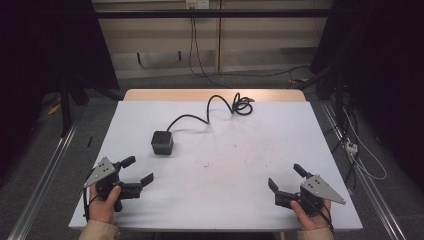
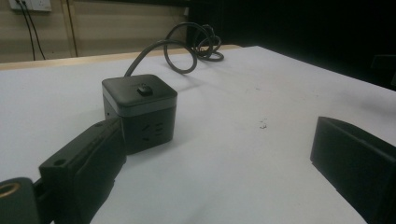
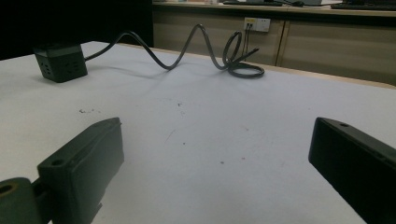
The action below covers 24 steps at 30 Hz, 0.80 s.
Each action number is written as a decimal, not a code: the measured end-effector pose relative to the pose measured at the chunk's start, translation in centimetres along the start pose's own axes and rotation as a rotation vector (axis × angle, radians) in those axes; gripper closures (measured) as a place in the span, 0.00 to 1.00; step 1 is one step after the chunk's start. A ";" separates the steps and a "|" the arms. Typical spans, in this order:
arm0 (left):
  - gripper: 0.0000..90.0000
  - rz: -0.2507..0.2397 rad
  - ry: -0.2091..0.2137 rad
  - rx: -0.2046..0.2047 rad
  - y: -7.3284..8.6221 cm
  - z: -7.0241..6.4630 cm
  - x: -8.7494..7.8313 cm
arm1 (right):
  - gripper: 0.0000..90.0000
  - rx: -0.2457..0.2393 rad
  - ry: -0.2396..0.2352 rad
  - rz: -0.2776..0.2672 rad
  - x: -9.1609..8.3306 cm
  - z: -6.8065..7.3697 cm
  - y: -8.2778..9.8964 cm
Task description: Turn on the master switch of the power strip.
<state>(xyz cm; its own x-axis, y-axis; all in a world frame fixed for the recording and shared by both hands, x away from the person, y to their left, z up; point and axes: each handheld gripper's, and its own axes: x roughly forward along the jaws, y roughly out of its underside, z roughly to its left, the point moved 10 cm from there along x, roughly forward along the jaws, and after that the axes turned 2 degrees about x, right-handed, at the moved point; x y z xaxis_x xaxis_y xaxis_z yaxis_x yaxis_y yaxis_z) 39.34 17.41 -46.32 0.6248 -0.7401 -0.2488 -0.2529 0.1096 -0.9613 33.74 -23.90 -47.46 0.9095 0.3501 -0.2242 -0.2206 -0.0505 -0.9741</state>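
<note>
The left tool (image 1: pixel 139 169) rests low over the near left corner of the white tabletop (image 1: pixel 240 165), held in the person's left hand (image 1: pixel 104 204), its jaws spread wide with nothing between them. In the left gripper view the same tool (image 2: pixel 210 158) looks along the tabletop, and the black power cube (image 2: pixel 139 112) stands just beyond its left jaw, apart from it as far as the high view shows. The power cube (image 1: pixel 162 142) sits upright on the left half of the tabletop, a little ahead and to the right of the left tool, with socket holes on its side face and a small button on top. Its black cord (image 1: pixel 215 107) runs from the cube toward the far edge, rises in a hump and ends in a loose coil near the far middle of the tabletop. A few dark specks mark the surface near the centre. The right tool (image 1: pixel 284 176) lies over the near right corner in the person's right hand (image 1: pixel 311 216), jaws likewise wide apart and empty, well away from the cube. In the right gripper view the right tool (image 3: pixel 215 163) faces the cube (image 3: pixel 60 61) far off at the upper left.
</note>
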 end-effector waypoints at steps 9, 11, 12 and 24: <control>0.03 -0.003 -0.026 -0.017 -0.3 0.6 0.3 | 0.03 -0.005 0.002 -0.002 0.0 0.1 -0.2; 0.03 -0.013 -0.035 -0.030 -0.5 0.8 0.4 | 0.03 -0.005 0.002 -0.001 0.0 0.2 -0.1; 0.03 -0.014 -0.041 -0.032 -0.6 1.0 0.4 | 0.03 -0.006 0.002 -0.002 0.0 0.2 -0.1; 0.03 -0.016 -0.051 -0.059 -1.0 1.6 1.0 | 0.03 -0.001 0.008 -0.005 -0.1 0.0 -0.2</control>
<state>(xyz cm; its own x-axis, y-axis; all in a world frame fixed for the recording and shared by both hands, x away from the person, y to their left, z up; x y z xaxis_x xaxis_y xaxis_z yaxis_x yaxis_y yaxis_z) 41.37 17.61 -45.82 0.6651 -0.7069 -0.2409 -0.2849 0.0580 -0.9568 33.75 -23.93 -47.25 0.9133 0.3433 -0.2191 -0.2154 -0.0495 -0.9753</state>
